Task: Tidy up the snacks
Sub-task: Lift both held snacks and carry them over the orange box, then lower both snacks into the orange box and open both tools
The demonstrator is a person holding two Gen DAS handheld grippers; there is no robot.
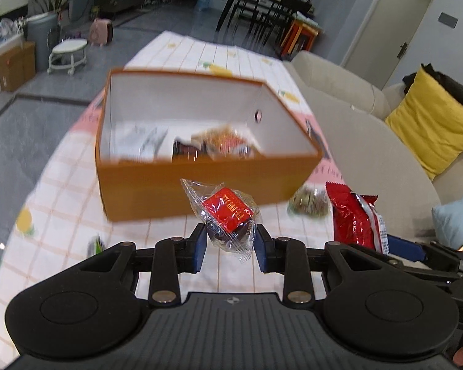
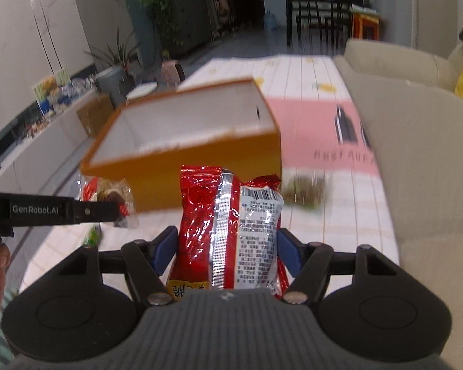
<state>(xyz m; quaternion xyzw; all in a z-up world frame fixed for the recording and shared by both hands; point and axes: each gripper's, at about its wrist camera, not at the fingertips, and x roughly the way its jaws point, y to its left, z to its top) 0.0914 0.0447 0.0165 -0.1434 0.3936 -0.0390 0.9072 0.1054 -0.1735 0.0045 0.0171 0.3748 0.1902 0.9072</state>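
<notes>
Claws each clamped on a snack, raised before the orange box [image 1: 182, 185] on the checked surface [image 1: 64, 191].
Left claw [image 1: 230, 240] grips a clear-wrapped red sweet [image 1: 227, 212] with unclear characters; right claw [image 2: 228, 246] grips a red packet [image 2: 228, 225], barcode and fine print outward. "GenRobot.AI" marks the left claw's arm.

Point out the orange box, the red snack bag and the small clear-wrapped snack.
orange box [image 1: 176, 191], left wrist view, near outer wall.
red snack bag [image 2: 200, 209], right wrist view, red foil front.
small clear-wrapped snack [image 1: 228, 212], left wrist view, red label.
</notes>
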